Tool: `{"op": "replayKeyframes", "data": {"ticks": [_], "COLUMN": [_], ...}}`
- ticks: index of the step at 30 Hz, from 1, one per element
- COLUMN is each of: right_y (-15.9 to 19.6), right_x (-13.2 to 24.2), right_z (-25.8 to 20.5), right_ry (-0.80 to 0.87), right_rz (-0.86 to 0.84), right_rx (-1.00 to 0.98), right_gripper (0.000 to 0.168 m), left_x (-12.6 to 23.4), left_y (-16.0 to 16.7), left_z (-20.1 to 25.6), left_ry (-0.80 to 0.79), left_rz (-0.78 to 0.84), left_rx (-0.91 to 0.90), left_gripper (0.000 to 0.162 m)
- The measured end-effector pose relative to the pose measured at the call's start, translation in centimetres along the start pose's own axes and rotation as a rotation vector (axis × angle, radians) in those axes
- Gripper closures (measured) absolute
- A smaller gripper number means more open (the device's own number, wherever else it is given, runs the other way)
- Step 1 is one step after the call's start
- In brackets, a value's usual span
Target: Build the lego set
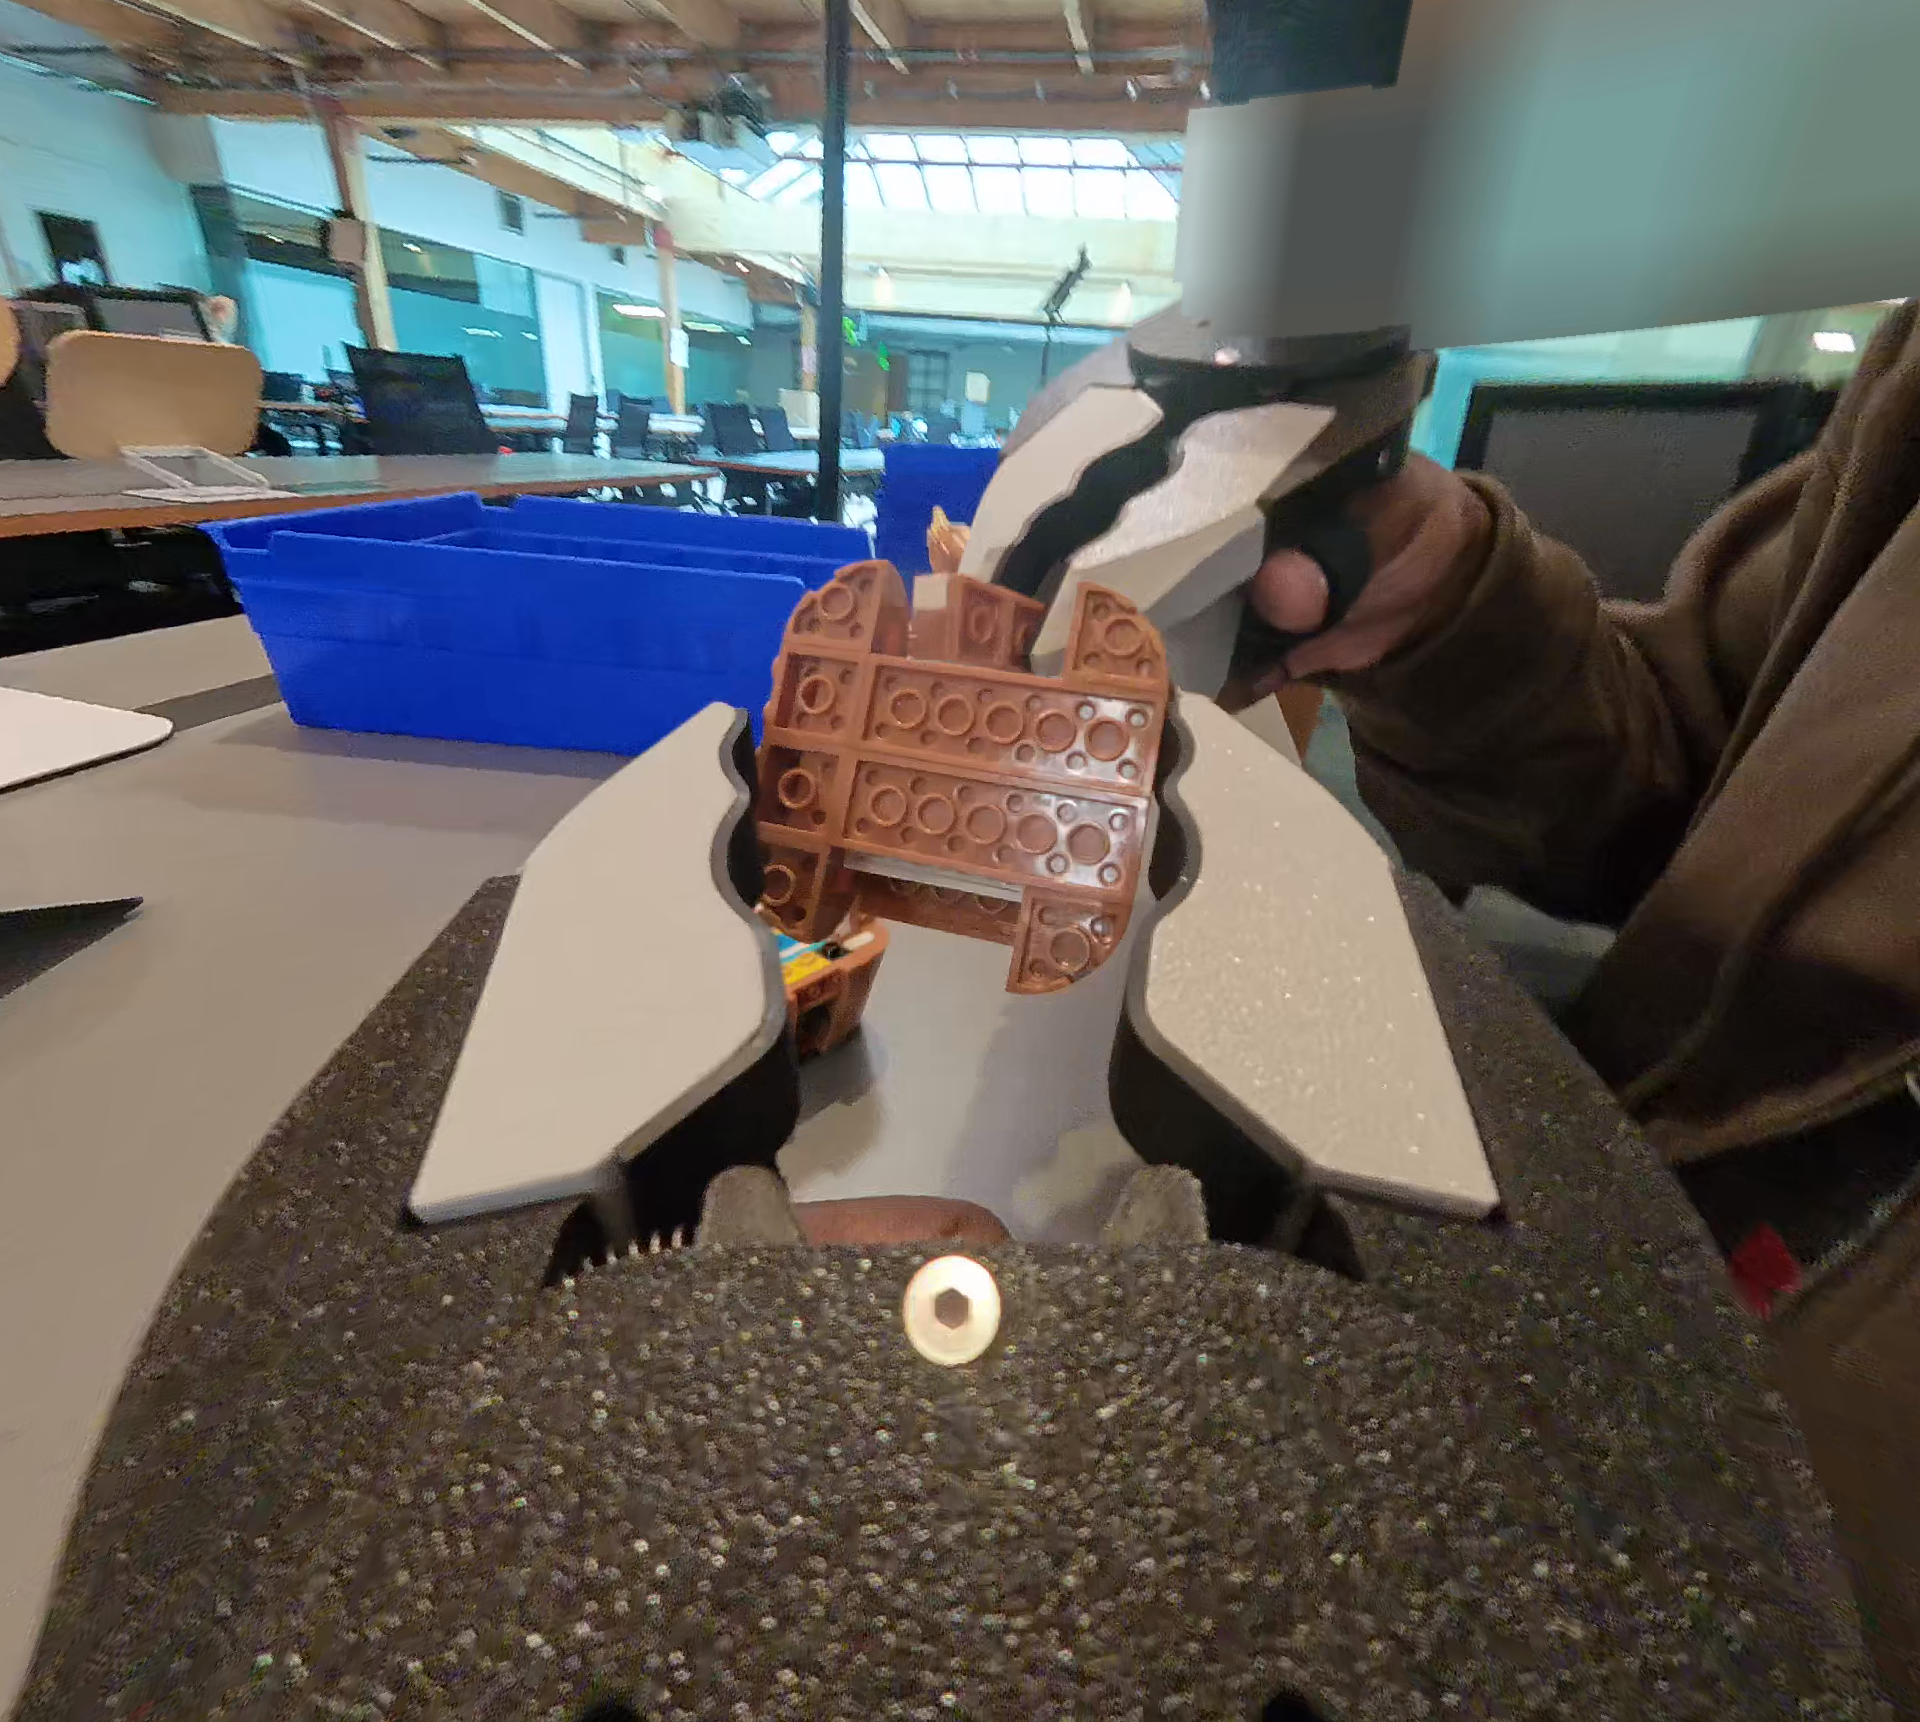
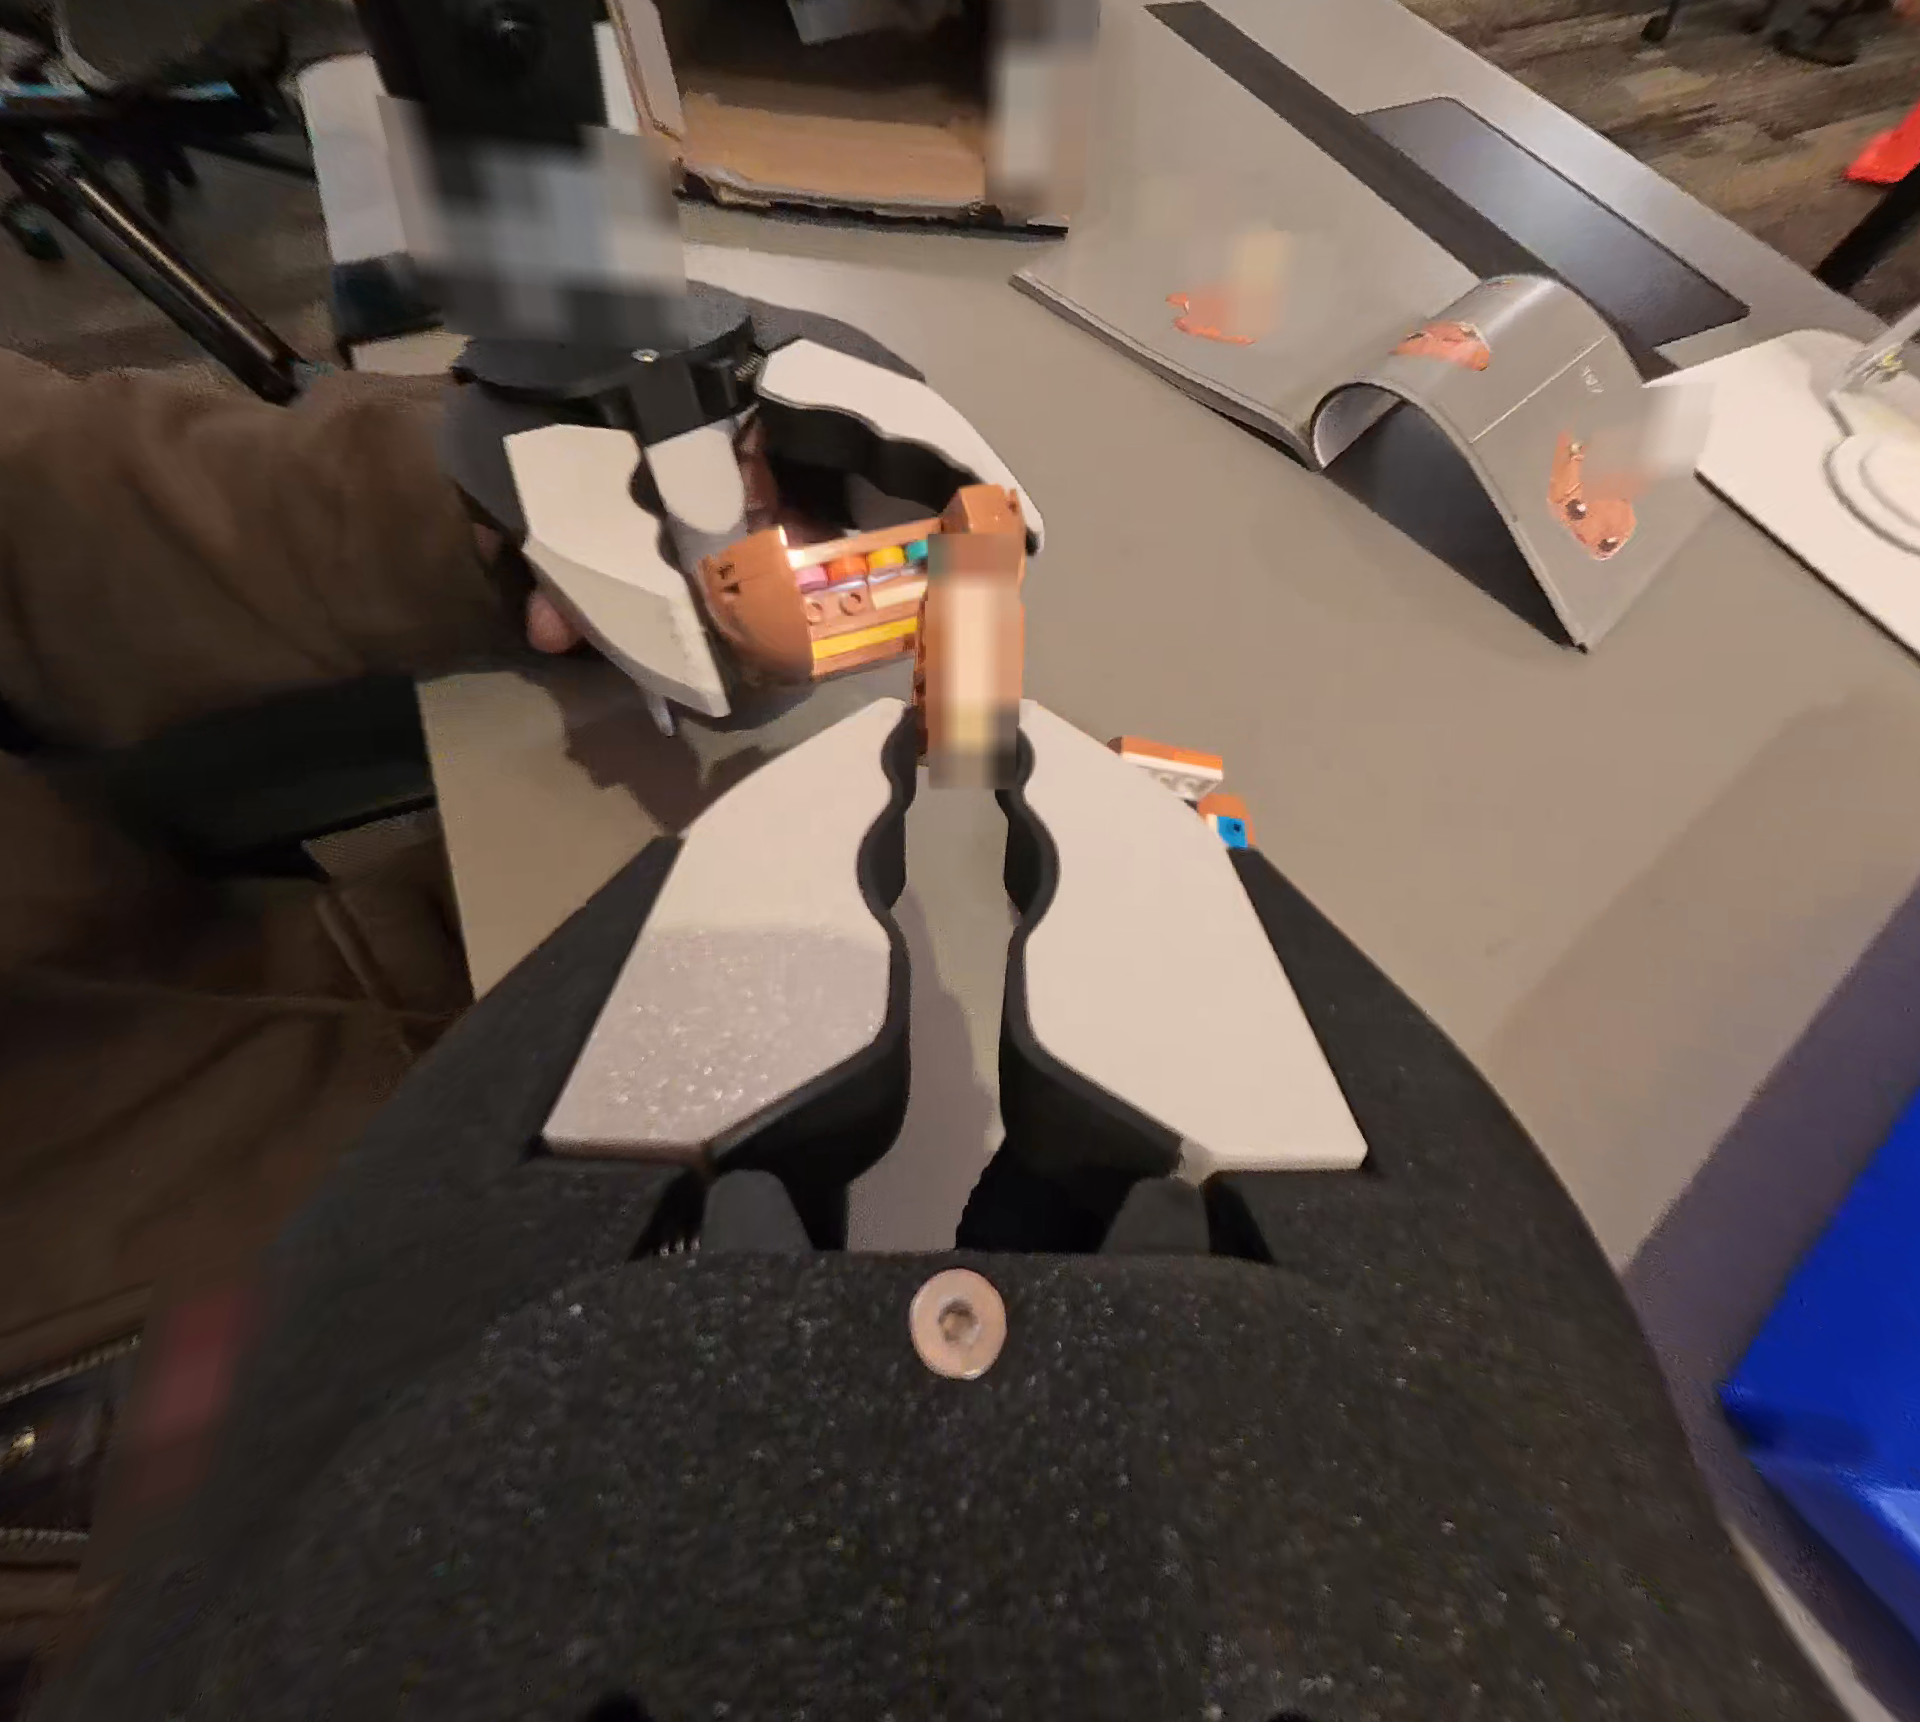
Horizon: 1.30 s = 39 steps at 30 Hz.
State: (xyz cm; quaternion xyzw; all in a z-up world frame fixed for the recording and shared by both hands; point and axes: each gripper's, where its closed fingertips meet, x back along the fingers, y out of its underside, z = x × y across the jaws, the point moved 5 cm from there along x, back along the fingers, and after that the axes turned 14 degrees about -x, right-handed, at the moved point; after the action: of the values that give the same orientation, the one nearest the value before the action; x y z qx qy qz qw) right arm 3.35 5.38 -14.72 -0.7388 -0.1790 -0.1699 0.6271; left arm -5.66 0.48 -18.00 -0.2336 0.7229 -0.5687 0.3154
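Bins of blue plastic stand well beyond the left gripper to its left, with bare grey table between. The left gripper is clenched on the brown lego assembly, held up off the table with its underside toward the camera. A small brown piece lies beneath it. The right gripper comes in from the upper right, grasping a narrow brown part against the assembly's edge. Past it lie loose bricks, an open instruction booklet and the torn cardboard box.
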Motion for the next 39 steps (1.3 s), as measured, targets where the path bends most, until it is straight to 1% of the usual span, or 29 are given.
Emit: {"op": "replayKeyframes", "data": {"ticks": [4, 9, 12, 17, 21, 24, 28, 31, 34, 39], "right_y": [-0.6, -1.4, -2.1, -3.3, -4.0, -4.3, -4.2, -4.3, -4.2, -4.1], "right_x": [0.0, 0.1, 0.2, -0.4, -1.0, -1.4, -1.9, -1.9, -2.1, -2.2], "right_z": [-0.5, -0.8, -0.9, -0.9, -1.2, -1.1, -1.0, -1.5, -1.3, -1.4], "right_ry": [0.032, 0.026, -0.001, -0.031, -0.102, -0.177, -0.333, -0.482, -0.534, -0.601], "right_rz": [-0.038, -0.122, -0.169, -0.238, -0.274, -0.270, -0.211, -0.148, -0.101, -0.026], "right_rx": [0.070, 0.144, 0.166, 0.186, 0.156, 0.073, -0.071, -0.156, -0.222, -0.243], "right_gripper": [0.155, 0.155, 0.155, 0.155, 0.156, 0.156, 0.154, 0.147, 0.149, 0.148], "left_x": [0.1, -0.2, -0.3, -0.2, 0.1, 0.4, 0.9, 0.9, 0.8, 1.1], "left_y": [-0.7, -1.0, -0.8, -0.6, -0.5, -0.5, -0.6, -0.5, -0.5, -0.7], "left_z": [0.5, 1.0, 1.2, 1.0, 0.9, 0.8, 0.6, 0.7, 0.8, 0.6], "left_ry": [-0.125, -0.248, -0.279, -0.310, -0.314, -0.302, -0.255, -0.199, -0.160, -0.102], "left_rz": [0.064, 0.055, 0.036, 0.063, 0.070, 0.089, 0.148, 0.177, 0.182, 0.236], "left_rx": [0.040, -0.024, -0.029, 0.062, 0.102, 0.154, 0.258, 0.326, 0.358, 0.432], "left_gripper": [0.088, 0.089, 0.088, 0.089, 0.089, 0.089, 0.090, 0.089, 0.090, 0.090]}}
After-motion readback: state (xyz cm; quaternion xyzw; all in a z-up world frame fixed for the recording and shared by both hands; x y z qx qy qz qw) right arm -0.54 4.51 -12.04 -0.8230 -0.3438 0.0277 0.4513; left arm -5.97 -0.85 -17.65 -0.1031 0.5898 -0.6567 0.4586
